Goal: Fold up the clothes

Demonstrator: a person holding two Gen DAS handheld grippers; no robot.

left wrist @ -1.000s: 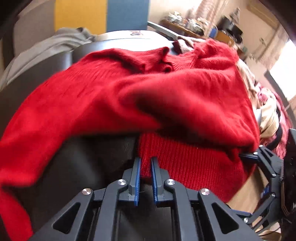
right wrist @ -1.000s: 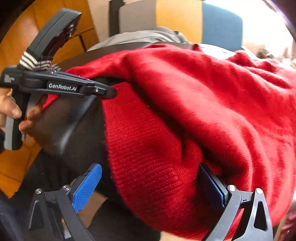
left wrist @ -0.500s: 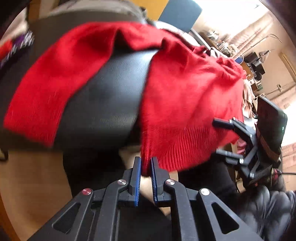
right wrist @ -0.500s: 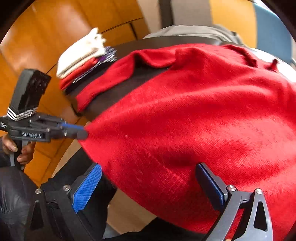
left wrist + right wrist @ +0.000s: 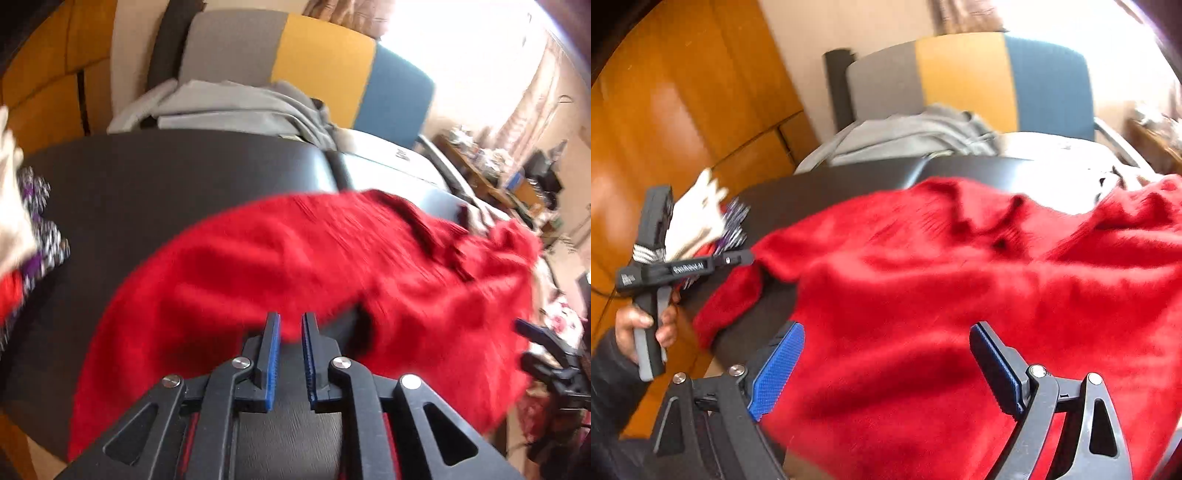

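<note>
Pinching the sweater [image 5: 295, 266] hem near the counter [image 5: 147, 184] front edge, the left fingers [image 5: 273, 354] sit nearly closed; the right fingers [image 5: 779, 369] gape wide, gripping nothing, sweater lying between them.

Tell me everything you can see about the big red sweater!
The red sweater is a soft, fuzzy-looking knit, rumpled and not yet folded. It lies spread over the dark table, with its near edge hanging off the front. One sleeve trails toward the left. The left gripper pinches its edge; the right gripper stands open around its lower part. The pictures are blurred.
</note>
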